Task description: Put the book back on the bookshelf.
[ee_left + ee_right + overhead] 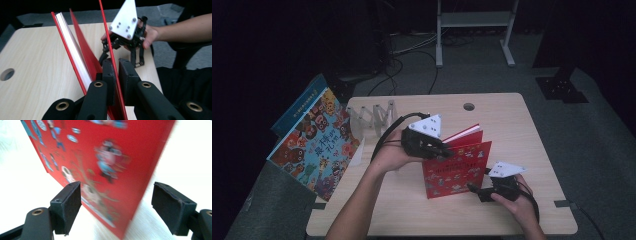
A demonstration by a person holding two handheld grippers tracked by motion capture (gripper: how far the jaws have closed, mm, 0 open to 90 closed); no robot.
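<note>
A red picture book stands upright on the wooden table, slightly open, its white pages fanned away from the front cover. My left gripper is shut on the top edge of that front cover; in the left gripper view the thin red board sits pinched where the left gripper closes. My right gripper is low at the book's right lower corner, open. In the right gripper view the red cover fills the space ahead of the right gripper, whose jaws stand wide apart and touch nothing.
A large colourful picture book leans at the table's left edge with a blue book behind it. A wooden zigzag rack stands at the back left. A cable hole lies near the far edge. White frame legs stand beyond.
</note>
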